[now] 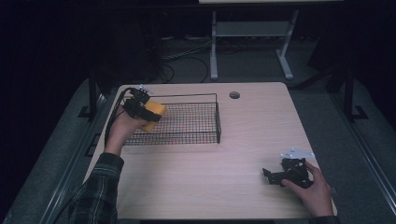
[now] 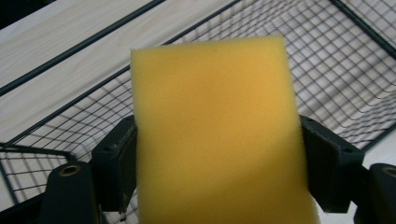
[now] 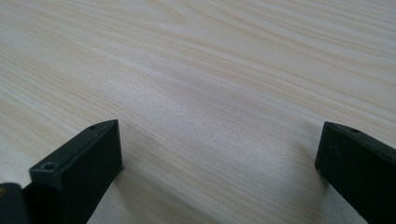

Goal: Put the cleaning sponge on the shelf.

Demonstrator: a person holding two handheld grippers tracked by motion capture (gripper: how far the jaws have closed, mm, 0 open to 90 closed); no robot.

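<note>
A yellow sponge (image 1: 155, 113) is held over the left end of a black wire basket (image 1: 212, 95) on the wooden table. My left gripper (image 1: 150, 115) is shut on the sponge; in the left gripper view both black pads press the sides of the sponge (image 2: 217, 135), with the basket's mesh (image 2: 341, 84) below and beyond it. My right gripper (image 1: 267, 176) rests near the table's front right corner, held by a hand. In the right gripper view my right gripper (image 3: 219, 158) stands open over bare wood, nothing between its jaws.
The wooden table (image 1: 243, 135) has a round cable hole (image 1: 234, 95) at its back edge, right of the basket. Behind the table stands a white desk frame (image 1: 214, 51) with cables on the dark floor.
</note>
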